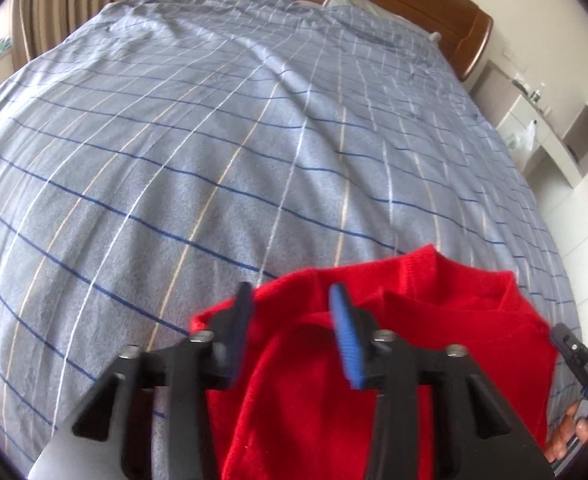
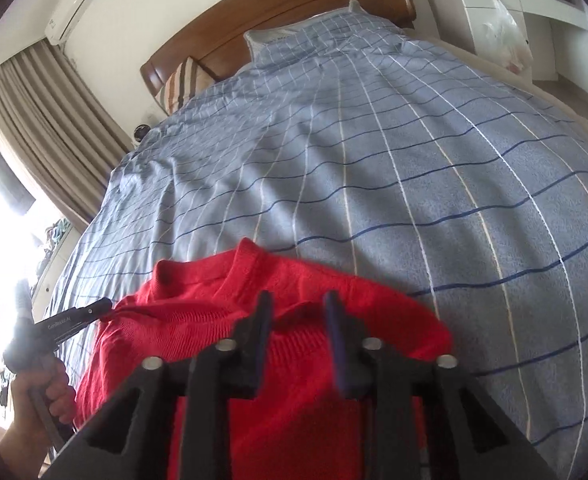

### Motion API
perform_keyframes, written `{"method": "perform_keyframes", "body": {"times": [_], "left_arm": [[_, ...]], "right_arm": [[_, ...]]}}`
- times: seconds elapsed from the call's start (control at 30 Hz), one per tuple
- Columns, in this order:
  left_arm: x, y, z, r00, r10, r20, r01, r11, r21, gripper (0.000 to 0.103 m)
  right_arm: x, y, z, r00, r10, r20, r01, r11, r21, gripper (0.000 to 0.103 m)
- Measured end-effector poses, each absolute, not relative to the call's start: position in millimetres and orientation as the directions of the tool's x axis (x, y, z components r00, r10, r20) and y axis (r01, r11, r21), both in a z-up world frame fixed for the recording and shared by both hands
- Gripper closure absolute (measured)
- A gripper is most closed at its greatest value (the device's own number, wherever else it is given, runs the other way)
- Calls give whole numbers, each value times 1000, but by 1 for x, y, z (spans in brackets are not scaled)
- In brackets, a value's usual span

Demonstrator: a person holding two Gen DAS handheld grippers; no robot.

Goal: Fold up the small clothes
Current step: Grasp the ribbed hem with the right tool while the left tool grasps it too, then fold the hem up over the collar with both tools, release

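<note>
Both the left gripper (image 1: 290, 300) and right gripper (image 2: 298, 308) hang with jaws apart over the soft red knitted garment (image 1: 394, 320) on the blue checked fleecy bedspread (image 1: 214, 140)

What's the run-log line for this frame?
task: fold small clothes | red sweater on bed | left gripper open | right gripper open | fold not started

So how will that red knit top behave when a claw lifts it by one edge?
The red knit top already lies in soft folds, so it will probably droop. It looks light. The fuzzy knit should grip against the checked bedcover rather than slide.
</note>
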State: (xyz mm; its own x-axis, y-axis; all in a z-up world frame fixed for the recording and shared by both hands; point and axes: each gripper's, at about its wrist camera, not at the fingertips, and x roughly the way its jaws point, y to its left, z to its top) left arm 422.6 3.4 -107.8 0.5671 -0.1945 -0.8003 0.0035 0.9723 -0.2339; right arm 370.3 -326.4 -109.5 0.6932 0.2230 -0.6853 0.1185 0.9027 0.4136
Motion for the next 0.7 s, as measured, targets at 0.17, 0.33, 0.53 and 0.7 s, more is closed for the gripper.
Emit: {"method": "perform_keyframes", "body": {"times": [0.17, 0.33, 0.53, 0.7], "left_arm": [[389, 19, -91, 615, -198, -763, 23, 972, -234, 21], [327, 20, -79, 590, -229, -774, 125, 973, -192, 17], [226, 12, -59, 567, -250, -785, 293, 952, -92, 11], [160, -2, -58, 597, -246, -763, 359, 933, -20, 5]], "right_arm": [[342, -327, -91, 722, 217, -657, 75, 919, 386, 57], [282, -289, -76, 680, 300, -669, -118, 945, 304, 53], [184, -245, -96, 632, 281, -722, -192, 960, 205, 47], [109, -217, -109, 648, 218, -730, -189, 974, 124, 40]]}}
